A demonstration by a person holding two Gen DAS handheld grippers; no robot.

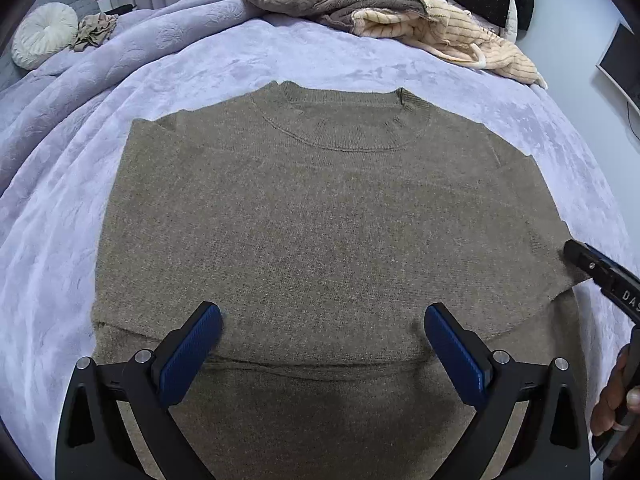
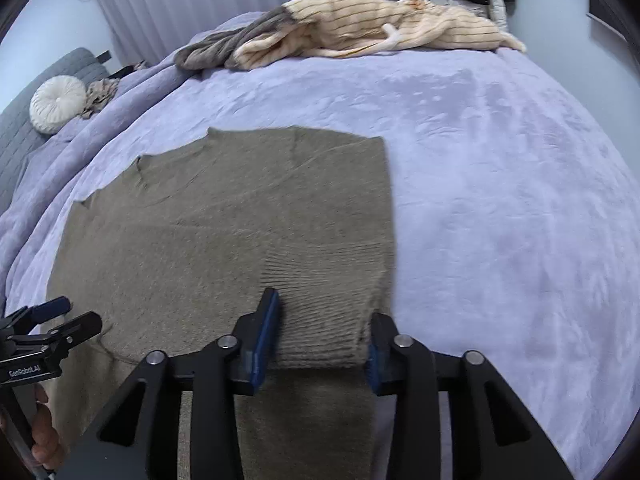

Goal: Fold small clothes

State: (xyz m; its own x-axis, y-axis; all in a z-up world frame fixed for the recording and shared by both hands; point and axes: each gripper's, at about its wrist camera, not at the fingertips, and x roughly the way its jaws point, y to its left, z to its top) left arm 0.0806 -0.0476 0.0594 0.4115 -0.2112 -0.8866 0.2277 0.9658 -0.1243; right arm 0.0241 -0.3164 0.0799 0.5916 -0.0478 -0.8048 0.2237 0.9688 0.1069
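Left gripper, fingers spread, hovers over the flat brown sweater.

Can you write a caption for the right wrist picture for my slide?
Right gripper open around the ribbed cuff of a brown knitted sweater on a lilac plush blanket.

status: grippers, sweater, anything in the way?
Left gripper open over sweater. Right gripper part open, ribbed cuff between pads. Clothes pile far off, nothing blocking.

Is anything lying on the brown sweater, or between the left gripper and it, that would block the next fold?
Nothing visible. The left gripper hangs open directly over the brown sweater, whose surface is bare. The pile of clothes lies apart at the bed's far edge.
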